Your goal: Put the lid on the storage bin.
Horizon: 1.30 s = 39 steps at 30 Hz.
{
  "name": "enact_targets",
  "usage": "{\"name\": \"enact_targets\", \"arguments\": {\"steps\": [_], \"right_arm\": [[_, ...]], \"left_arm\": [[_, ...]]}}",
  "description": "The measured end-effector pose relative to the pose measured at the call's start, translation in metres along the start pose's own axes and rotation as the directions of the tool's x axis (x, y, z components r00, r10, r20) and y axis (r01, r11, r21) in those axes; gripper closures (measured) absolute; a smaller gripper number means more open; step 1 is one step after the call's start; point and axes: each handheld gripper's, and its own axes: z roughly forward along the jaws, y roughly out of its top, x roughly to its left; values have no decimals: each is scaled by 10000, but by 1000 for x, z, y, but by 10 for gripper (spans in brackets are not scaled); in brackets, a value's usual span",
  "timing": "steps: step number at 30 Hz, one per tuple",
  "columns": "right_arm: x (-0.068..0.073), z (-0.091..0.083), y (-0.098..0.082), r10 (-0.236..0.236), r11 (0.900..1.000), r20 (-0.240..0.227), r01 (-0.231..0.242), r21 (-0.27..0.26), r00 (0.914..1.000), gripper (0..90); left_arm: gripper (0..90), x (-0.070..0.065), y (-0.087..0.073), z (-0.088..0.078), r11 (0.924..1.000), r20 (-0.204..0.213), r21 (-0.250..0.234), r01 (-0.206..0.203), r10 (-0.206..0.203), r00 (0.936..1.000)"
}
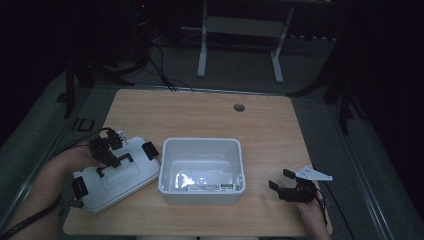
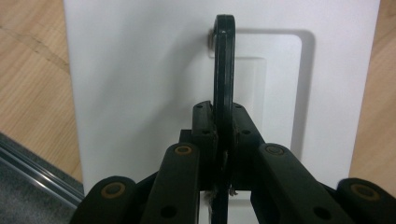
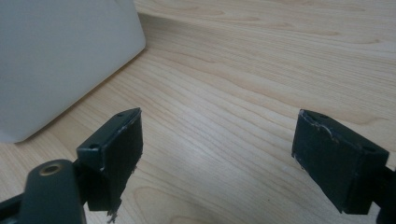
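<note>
**No legible print on the tabletop**

Nothing can be read here. A white label (image 1: 202, 188) with a small green patch lies on the floor of the open white bin (image 1: 166, 170) near the front edge of the tabletop (image 1: 210, 112), but its print is too small and too dim to make out. Beside it in the bin sits a clear wrapper (image 1: 182, 179), whose markings, if any, cannot be told. The white lid (image 2: 140, 84) by the left edge shows a plain surface and a black handle (image 2: 224, 74), with no lettering, brand or number on either.
</note>
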Motion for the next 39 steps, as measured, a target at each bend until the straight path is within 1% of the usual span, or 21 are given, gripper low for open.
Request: {"name": "enact_targets", "arguments": {"steps": [6, 9, 12, 14, 18, 21, 23, 26, 27, 28, 29, 30, 31, 33, 34, 36, 38, 39], "right_arm": [[1, 2, 0, -94, 9998, -26, 94, 192, 10000, 156], [1, 1, 0, -59, 9999, -76, 60, 159, 10000, 156], [0, 1, 0, 11, 10000, -125, -9, 99, 9999, 156], [-1, 1, 0, 55, 9999, -94, -54, 102, 9999, 156], [0, 1, 0, 18, 9999, -109, -17, 127, 9999, 156], [0, 2, -1, -9, 9998, -102, 11, 192, 9999, 156], [0, 2, -1, -34, 9998, -110, 37, 209, 9999, 156], [0, 2, -1, -29, 9998, -112, 31, 209, 9999, 156], [0, 2, -1, -6, 9998, -124, 8, 178, 9999, 156], [-1, 2, -1, 2, 9998, -139, 1, 179, 9999, 156], [-1, 2, -1, 2, 9998, -134, 0, 190, 9999, 156], [-1, 2, -1, 9, 9998, -145, -6, 184, 9999, 156], [-1, 2, -1, 14, 9998, -164, -11, 177, 9999, 156], [-1, 2, -1, -13, 9998, -177, 16, 184, 9998, 156], [0, 2, -1, -2, 9998, -186, 5, 177, 9998, 156], [0, 2, -1, -12, 9998, -185, 16, 200, 9998, 156], [0, 2, -1, -16, 9998, -190, 19, 192, 9998, 156], [0, 2, -1, -16, 9998, -192, 20, 197, 9998, 156]], "left_arm": [[833, -3, -4, -23, 9997, -122, -241, -68, 65, 9999], [833, -5, -4, -33, 9994, -279, -300, -143, 135, 9995], [833, -6, -5, -42, 9991, -362, -394, -134, 119, 9993], [833, -7, -4, -48, 9986, -428, -490, -183, 162, 9990], [833, -11, -2, -61, 9980, -503, -521, -354, 328, 9982], [833, -13, 0, -71, 9974, -480, -582, -433, 405, 9980], [833, -15, 1, -78, 9968, -600, -639, -484, 446, 9972], [833, -18, 3, -90, 9956, -607, -753, -556, 511, 9968], [833, -19, 4, -93, 9948, -633, -776, -662, 614, 9961], [833, -20, 4, -97, 9940, -652, -866, -667, 612, 9960], [833, -21, 5, -101, 9935, -709, -846, -756, 697, 9950], [833, -22, 6, -104, 9920, -731, -951, -832, 764, 9944], [833, -23, 7, -108, 9908, -645, -1067, -832, 766, 9950], [833, -26, 10, -115, 9881, -748, -1138, -1034, 952, 9926], [833, -28, 11, -118, 9877, -749, -1164, -1047, 964, 9925], [833, -32, 15, -123, 9857, -922, -1164, -1219, 1115, 9895], [833, -37, 19, -126, 9843, -991, -1101, -1378, 1271, 9869], [833, -39, 22, -128, 9819, -981, -1182, -1482, 1370, 9857]]}}
